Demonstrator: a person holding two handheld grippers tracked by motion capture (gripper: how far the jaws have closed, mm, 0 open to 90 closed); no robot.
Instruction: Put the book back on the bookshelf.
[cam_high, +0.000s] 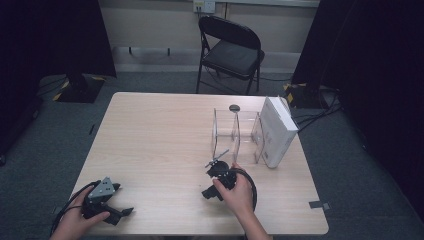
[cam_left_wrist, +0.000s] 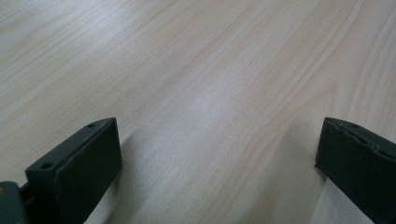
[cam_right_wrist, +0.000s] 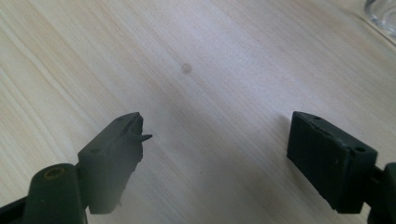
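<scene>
The pale wood-grain bench (cam_high: 160, 145) takes up most of the high view, a rectangular top standing on grey carpet between dark curtains, with a black folding chair (cam_high: 231, 50) behind its far edge against a light wall. Toward the far right of the bench stands a white rectangular box (cam_high: 277, 131) on edge, leaning slightly, and touching its left side is a clear acrylic divider rack (cam_high: 235, 135) made of upright transparent panels; a corner of that clear plastic also shows at the top right of the right gripper view. A small dark round disc (cam_high: 234, 107) lies on the bench just behind the rack. The right claw (cam_high: 216, 165), a black two-jaw tool with a looped black cable, is held in the person's right hand (cam_high: 237, 192) just in front of the rack's near left corner, apart from it. In the right gripper view its jaws stand wide apart over bare wood with nothing between them, and the pad on the left one is torn at its tip, with a small grey spot on the bench (cam_right_wrist: 186, 68) ahead. The left claw (cam_high: 120, 212), black with a grey three-cornered plate on top, sits low at the near left corner in the left hand (cam_high: 75, 222), well apart from everything else; its jaws are likewise spread wide and empty.
</scene>
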